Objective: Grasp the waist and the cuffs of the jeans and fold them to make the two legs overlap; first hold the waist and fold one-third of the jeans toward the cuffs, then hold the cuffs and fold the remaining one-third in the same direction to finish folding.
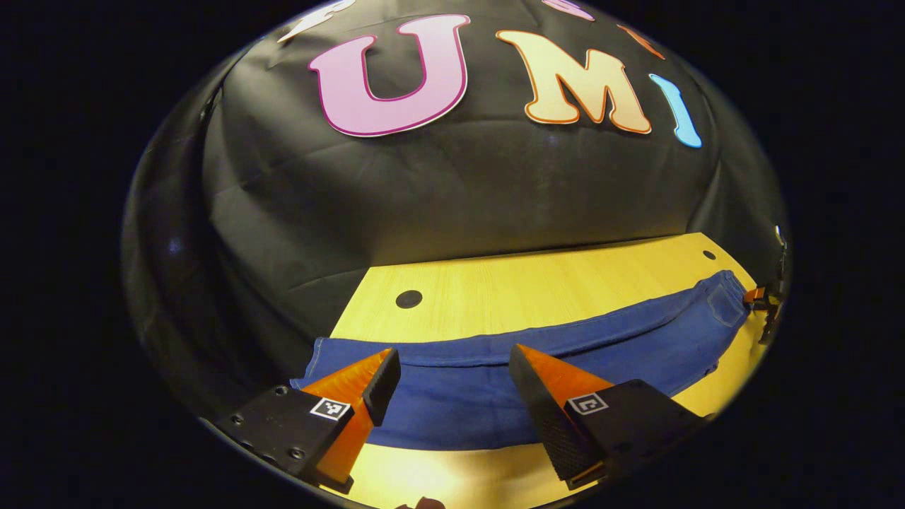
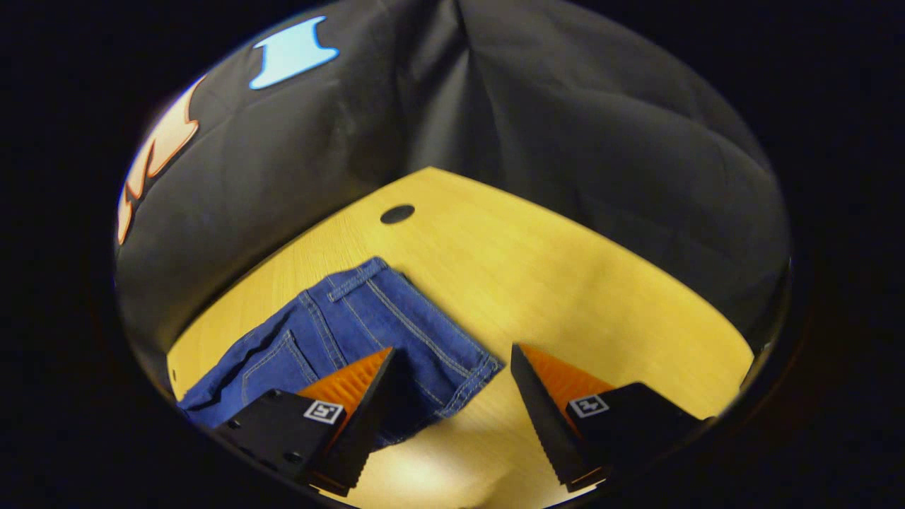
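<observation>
Blue jeans (image 1: pixel 537 353) lie flat across the yellow wooden table (image 1: pixel 537 283), stretched from left to right in the left gripper view. My left gripper (image 1: pixel 452 371) hangs open just above the leg end at the left, nothing between its fingers. In the right gripper view the waist end of the jeans (image 2: pixel 368 325) lies with its waistband and back pocket showing. My right gripper (image 2: pixel 452 371) is open over the waistband's near corner, its left finger (image 2: pixel 357 396) above the denim. The other gripper (image 1: pixel 762 302) appears small at the far right, by the waist.
The black cloth wall closes in the table at the back and sides. A round dark hole (image 1: pixel 409 298) sits in the tabletop behind the jeans, another near the far corner (image 2: pixel 396 213). Bare wood lies beyond the waist (image 2: pixel 565 283).
</observation>
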Demonstrator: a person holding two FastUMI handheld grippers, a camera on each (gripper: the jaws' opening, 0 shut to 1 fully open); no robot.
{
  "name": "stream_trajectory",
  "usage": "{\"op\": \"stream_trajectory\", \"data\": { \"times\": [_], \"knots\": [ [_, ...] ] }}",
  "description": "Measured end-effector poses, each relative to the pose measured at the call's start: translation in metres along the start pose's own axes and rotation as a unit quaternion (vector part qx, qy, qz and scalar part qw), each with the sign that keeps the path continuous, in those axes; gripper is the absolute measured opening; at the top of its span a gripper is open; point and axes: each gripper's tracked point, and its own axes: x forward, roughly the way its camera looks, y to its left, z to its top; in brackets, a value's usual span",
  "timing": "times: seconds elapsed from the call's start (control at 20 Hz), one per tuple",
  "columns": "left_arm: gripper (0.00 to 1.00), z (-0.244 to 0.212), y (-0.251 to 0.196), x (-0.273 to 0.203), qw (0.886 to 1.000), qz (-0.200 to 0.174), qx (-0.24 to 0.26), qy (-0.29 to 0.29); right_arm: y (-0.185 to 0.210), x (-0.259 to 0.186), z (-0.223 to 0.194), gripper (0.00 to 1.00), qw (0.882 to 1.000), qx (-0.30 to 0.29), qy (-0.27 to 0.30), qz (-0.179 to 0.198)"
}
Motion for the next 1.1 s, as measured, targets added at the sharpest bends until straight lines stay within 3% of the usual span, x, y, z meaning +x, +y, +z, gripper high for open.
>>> {"op": "stream_trajectory", "data": {
  "times": [0.1, 0.3, 0.5, 0.65, 0.85, 1.0, 1.1],
  "knots": [
    [0.95, 0.000, 0.000, -0.001, 1.000, 0.005, -0.005, -0.002, 0.019, -0.001, -0.014, 0.58, 0.998, 0.012, 0.031, 0.046],
    [0.96, 0.008, 0.000, 0.000, 1.000, 0.010, -0.024, 0.000, 0.017, 0.007, -0.004, 0.07, 0.999, 0.001, 0.003, 0.042],
    [0.95, 0.012, 0.011, -0.007, 0.999, 0.022, -0.026, -0.006, 0.008, 0.000, 0.007, 0.07, 1.000, 0.009, -0.011, 0.007],
    [0.95, 0.005, 0.023, -0.010, 0.999, 0.024, -0.030, -0.005, 0.015, -0.019, 0.017, 0.07, 0.999, 0.021, -0.028, 0.006],
    [0.95, -0.003, 0.045, -0.009, 0.999, 0.022, -0.043, -0.005, 0.039, -0.087, 0.064, 0.04, 0.993, -0.005, -0.105, 0.047],
    [0.96, -0.008, 0.059, -0.002, 0.999, 0.009, -0.051, -0.003, 0.068, -0.152, 0.073, 0.06, 0.982, -0.025, -0.160, 0.095],
    [0.95, -0.010, 0.070, 0.003, 0.999, 0.001, -0.053, 0.001, 0.050, -0.184, 0.066, 0.06, 0.974, -0.039, -0.182, 0.126]
  ]
}}
